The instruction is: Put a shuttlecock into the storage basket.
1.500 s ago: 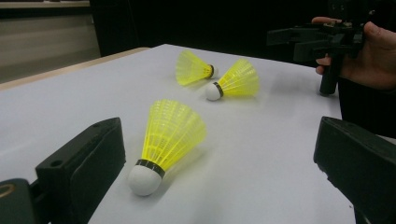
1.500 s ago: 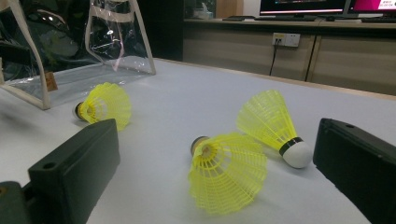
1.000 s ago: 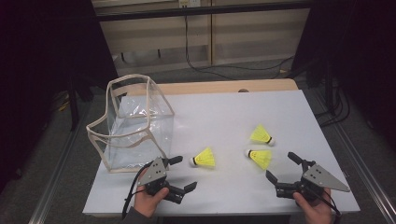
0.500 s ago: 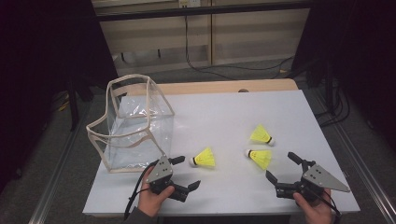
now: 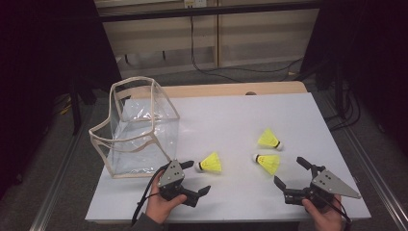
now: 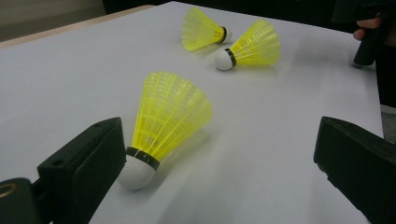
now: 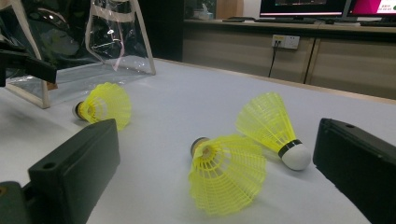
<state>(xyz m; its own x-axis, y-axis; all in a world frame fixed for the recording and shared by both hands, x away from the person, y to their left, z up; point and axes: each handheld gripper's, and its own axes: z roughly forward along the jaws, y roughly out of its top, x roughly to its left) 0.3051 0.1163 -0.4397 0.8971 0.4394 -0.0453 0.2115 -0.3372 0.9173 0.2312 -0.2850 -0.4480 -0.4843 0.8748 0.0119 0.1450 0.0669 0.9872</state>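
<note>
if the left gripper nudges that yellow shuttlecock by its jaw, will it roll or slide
The shuttlecock lies on its side with a round white cork tip, so it would probably roll in a curve rather than slide. Its open mesh skirt looks very light, so a slight touch from the left gripper may send it off. The skirt may flex if squeezed.

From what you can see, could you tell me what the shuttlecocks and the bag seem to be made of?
Shuttlecocks: yellow moulded plastic skirts, going by the fine mesh ribbing, with smooth white tips, possibly foam or cork. Bag: clear glossy plastic sheet, creased and reflective, edged in beige trim, probably fabric.
</note>
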